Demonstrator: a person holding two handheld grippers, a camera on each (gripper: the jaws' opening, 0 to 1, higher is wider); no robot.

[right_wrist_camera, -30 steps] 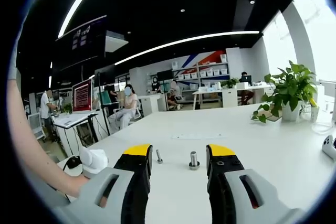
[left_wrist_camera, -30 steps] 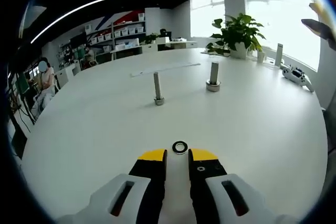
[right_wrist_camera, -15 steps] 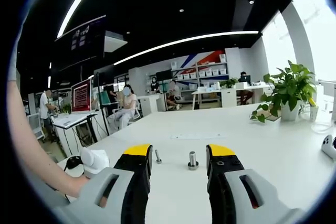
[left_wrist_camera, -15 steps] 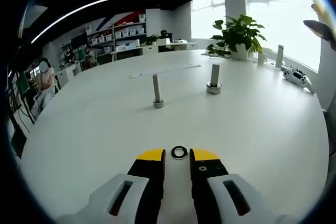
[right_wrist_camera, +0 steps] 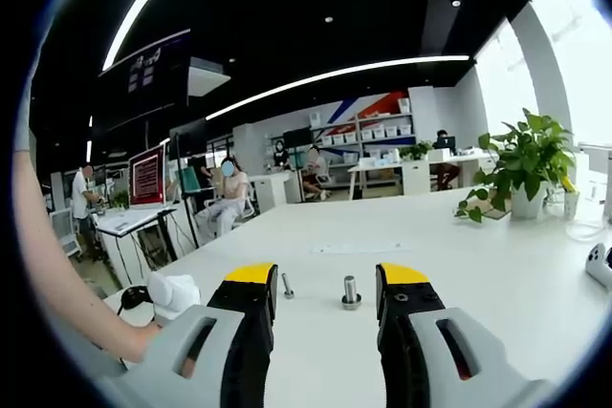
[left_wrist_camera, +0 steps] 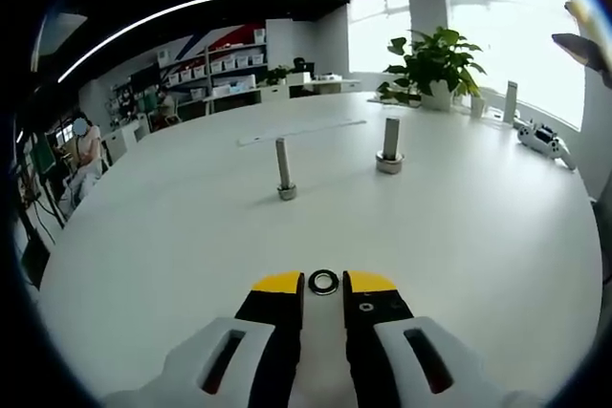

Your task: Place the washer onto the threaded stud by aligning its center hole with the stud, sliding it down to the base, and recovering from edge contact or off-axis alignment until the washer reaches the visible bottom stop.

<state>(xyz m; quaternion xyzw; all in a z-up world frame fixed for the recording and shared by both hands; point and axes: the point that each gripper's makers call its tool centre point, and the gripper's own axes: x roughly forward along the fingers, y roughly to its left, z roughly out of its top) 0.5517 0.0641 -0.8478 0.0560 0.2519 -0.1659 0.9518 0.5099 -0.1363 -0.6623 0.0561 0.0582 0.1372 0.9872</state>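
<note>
White tabletop [left_wrist_camera: 172,226] spreads out in the left gripper view, and on it lies the washer [left_wrist_camera: 323,282], a small dark ring flat on the surface, just beyond the yellow tips of the left gripper [left_wrist_camera: 323,283] and in line with the gap between them. The jaws of that gripper stand slightly apart, with a narrow gap and nothing held in it; the washer is not yet between them. Farther across the table two studs stand upright on their heads: a thin threaded stud [left_wrist_camera: 283,168] to the left and a thicker stud [left_wrist_camera: 389,145] to the right, well apart from each other and from the washer. A long pale strip [left_wrist_camera: 301,128] lies flat behind them, a potted plant [left_wrist_camera: 432,66] stands near the window, and a white game controller [left_wrist_camera: 542,138] rests by the table's far right edge. In the right gripper view the right gripper [right_wrist_camera: 325,279] is held above the table with its jaws spread wide and empty; between them, far off, the thin threaded stud [right_wrist_camera: 285,285] and the thicker stud [right_wrist_camera: 351,291] are seen. At the lower left of that view the person's hand [right_wrist_camera: 143,336] holds the left gripper's white body [right_wrist_camera: 172,293].
</note>
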